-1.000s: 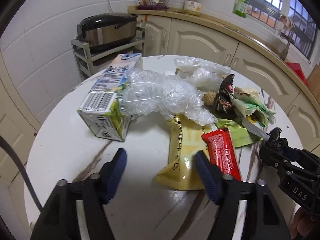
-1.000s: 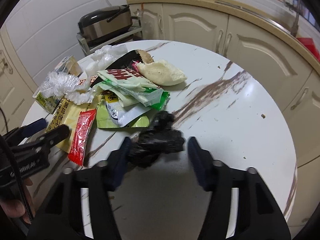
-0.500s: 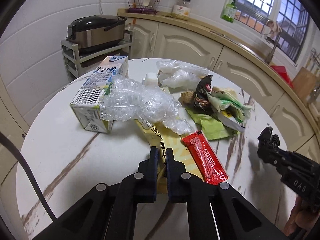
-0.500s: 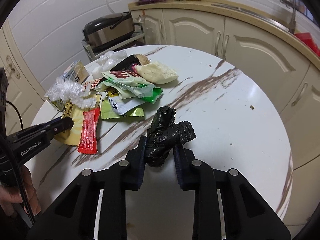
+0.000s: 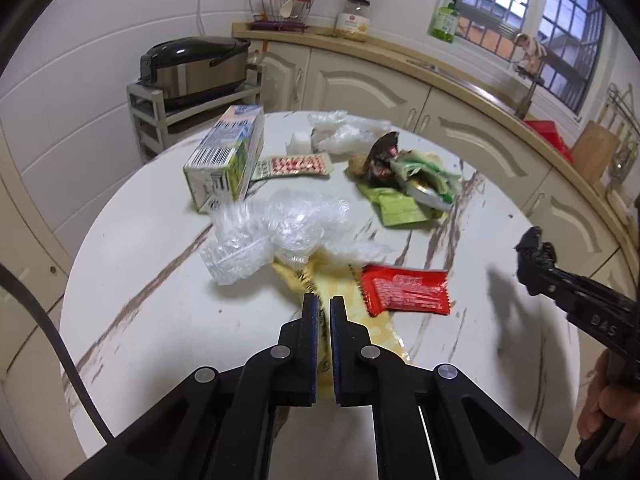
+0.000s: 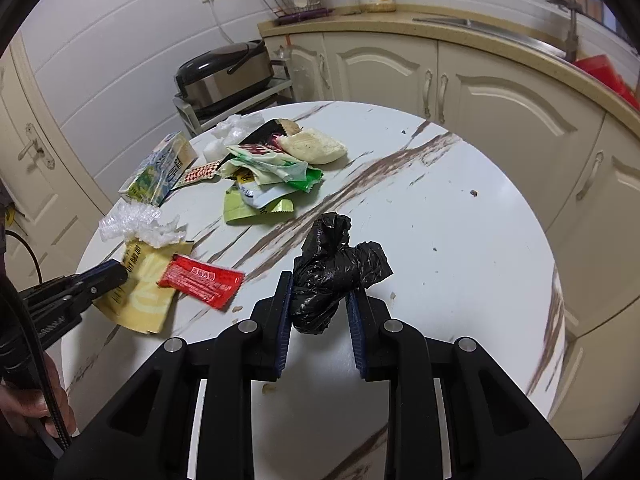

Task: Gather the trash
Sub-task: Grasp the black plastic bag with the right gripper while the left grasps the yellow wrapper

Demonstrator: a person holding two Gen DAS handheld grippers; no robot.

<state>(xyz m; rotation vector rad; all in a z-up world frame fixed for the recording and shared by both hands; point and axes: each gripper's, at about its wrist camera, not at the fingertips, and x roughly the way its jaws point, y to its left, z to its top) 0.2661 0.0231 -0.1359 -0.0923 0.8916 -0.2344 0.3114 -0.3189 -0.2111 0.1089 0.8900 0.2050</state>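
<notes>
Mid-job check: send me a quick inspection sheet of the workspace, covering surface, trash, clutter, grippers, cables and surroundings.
Surface: round white marbled table, crumbs scattered.
Job's things: yellow wrapper, red wrapper, clear plastic, milk carton, green wrapper pile, black bag.
Clutter: bread piece beside the pile.
Grippers: left gripper shut on yellow wrapper; right gripper shut on black bag.
Cables: black cable at left edge.
Surroundings: cooker on rack, cream cabinets, window.

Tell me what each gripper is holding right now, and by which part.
Left gripper pinches the yellow wrapper at its near edge. Right gripper clamps the crumpled black bag around its lower end.
</notes>
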